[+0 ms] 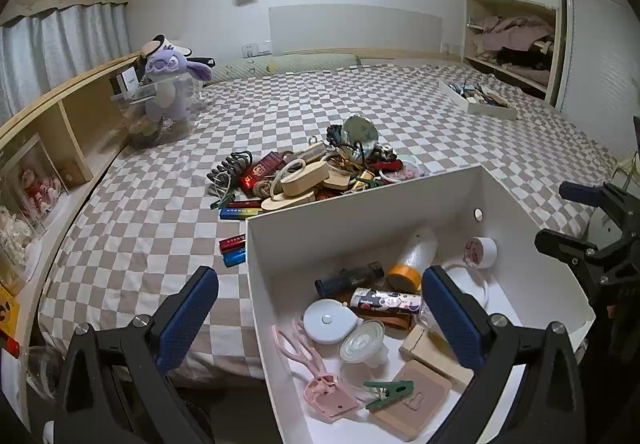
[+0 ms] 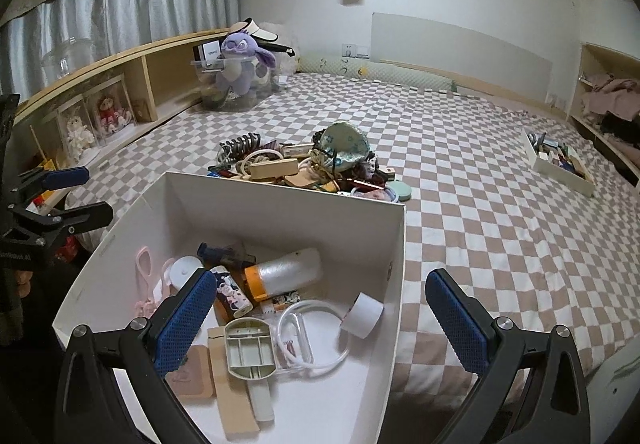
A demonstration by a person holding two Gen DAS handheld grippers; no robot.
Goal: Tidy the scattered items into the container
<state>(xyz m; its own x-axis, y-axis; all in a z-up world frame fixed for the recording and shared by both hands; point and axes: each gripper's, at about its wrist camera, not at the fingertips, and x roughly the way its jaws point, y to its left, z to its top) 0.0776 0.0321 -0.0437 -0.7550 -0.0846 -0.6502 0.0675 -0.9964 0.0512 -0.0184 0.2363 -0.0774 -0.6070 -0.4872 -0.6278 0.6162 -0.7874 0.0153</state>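
A white box (image 1: 360, 204) stands on the near edge of the checkered bed and holds several items: a green clip (image 1: 390, 393), pink scissors (image 1: 304, 354), tape rolls and a bottle. It also shows in the right wrist view (image 2: 280, 196). Beyond it lies a pile of scattered items (image 1: 316, 172), seen in the right view too (image 2: 308, 164). Red and blue sticks (image 1: 234, 250) lie left of the box. My left gripper (image 1: 320, 312) is open and empty over the box's left wall. My right gripper (image 2: 320, 316) is open and empty over the box's right wall.
A purple plush toy in a clear bin (image 1: 164, 100) sits at the bed's far left by a wooden shelf (image 1: 64, 116). A white tray of small things (image 1: 478, 100) lies at the far right. The checkered bedspread (image 2: 480, 204) extends right of the box.
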